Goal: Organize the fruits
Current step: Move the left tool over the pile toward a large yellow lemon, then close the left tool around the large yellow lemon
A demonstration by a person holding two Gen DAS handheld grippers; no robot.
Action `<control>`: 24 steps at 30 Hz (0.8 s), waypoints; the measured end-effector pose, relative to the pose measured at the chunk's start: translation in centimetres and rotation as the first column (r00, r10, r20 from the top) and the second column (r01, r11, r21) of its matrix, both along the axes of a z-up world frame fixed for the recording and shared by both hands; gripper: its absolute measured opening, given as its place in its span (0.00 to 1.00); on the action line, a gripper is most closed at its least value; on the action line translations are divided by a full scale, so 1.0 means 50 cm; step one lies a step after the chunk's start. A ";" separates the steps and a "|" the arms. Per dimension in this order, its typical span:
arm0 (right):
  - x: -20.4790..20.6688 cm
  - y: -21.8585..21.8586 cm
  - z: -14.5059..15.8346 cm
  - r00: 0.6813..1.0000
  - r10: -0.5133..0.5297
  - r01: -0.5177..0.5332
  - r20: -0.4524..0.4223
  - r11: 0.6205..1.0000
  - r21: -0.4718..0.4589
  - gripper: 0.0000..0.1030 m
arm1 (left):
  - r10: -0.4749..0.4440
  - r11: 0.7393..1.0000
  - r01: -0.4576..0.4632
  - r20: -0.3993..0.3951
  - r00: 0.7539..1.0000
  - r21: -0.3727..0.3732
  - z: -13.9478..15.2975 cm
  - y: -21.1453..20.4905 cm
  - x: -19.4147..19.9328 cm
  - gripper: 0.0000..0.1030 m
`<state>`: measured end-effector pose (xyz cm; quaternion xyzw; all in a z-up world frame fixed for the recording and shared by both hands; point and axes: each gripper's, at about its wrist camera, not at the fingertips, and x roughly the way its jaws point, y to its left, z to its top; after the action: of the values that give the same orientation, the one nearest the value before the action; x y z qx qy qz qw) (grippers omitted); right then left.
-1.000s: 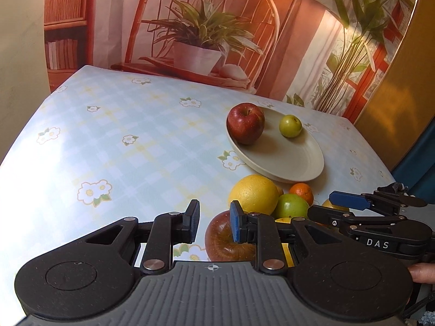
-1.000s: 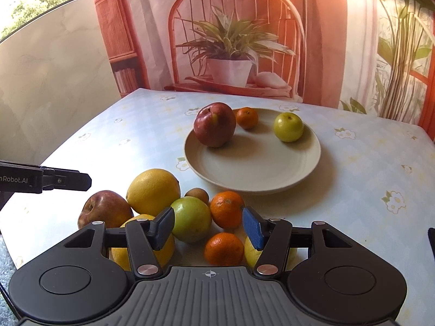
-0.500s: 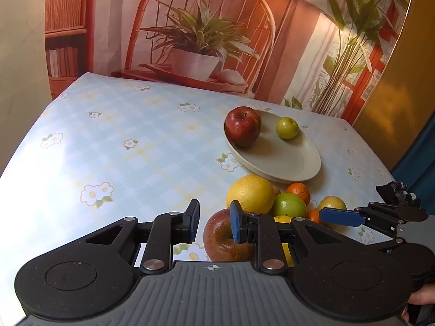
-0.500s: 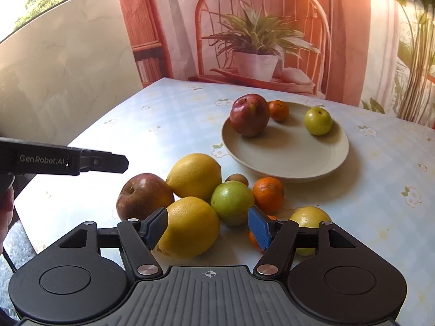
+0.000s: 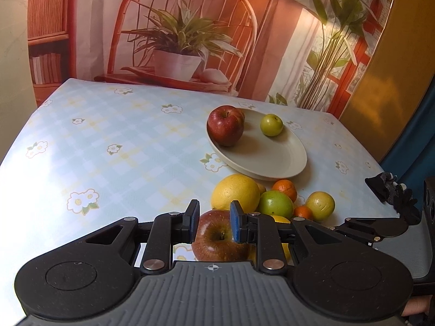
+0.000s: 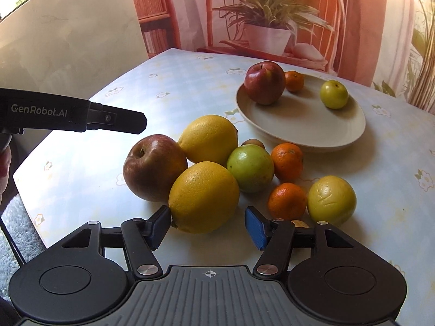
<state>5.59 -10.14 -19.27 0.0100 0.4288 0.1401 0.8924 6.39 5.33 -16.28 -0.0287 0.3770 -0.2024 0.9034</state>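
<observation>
Since a second ago your right gripper [image 6: 208, 224] has slid leftward along the fruit pile, so the large yellow citrus [image 6: 204, 197] now sits ahead of its fingers, where a small orange mandarin [image 6: 286, 201] sat.

From the left wrist, your left gripper [image 5: 212, 221] tilts down over the near table edge, unmoved. Its fingers stand narrowly apart, empty, above the reddish-brown apple [image 5: 218, 236], half hidden behind them. On the cream oval plate [image 5: 272, 163] lie a dark red apple [image 5: 225, 125] and a small green fruit [image 5: 271, 125]; the mandarin behind that apple is hidden.

From the right wrist, the gripper angles down. Its jaws have just been closing; moderately apart, they flank the citrus' near end, the left pad seemingly touching the peel, the right clear. A yellowish fruit [image 6: 299, 223] peeks out behind the right finger.
</observation>
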 end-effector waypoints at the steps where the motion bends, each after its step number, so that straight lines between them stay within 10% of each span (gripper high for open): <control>1: -0.004 -0.006 0.001 1.000 -0.002 0.002 0.000 1.000 0.007 0.52 | -0.008 1.000 0.008 -0.001 1.000 -0.005 0.001 -0.001 0.000 0.25; 24: -0.031 -0.023 -0.011 1.000 -0.006 0.005 0.014 0.998 0.064 0.39 | -0.241 0.971 0.238 -0.134 0.961 -0.038 -0.054 -0.105 0.056 0.23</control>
<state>4.03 -11.29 -19.83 0.0387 0.4180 0.1512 0.8950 9.19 0.07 -19.01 -0.0065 0.4369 -0.3117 0.8438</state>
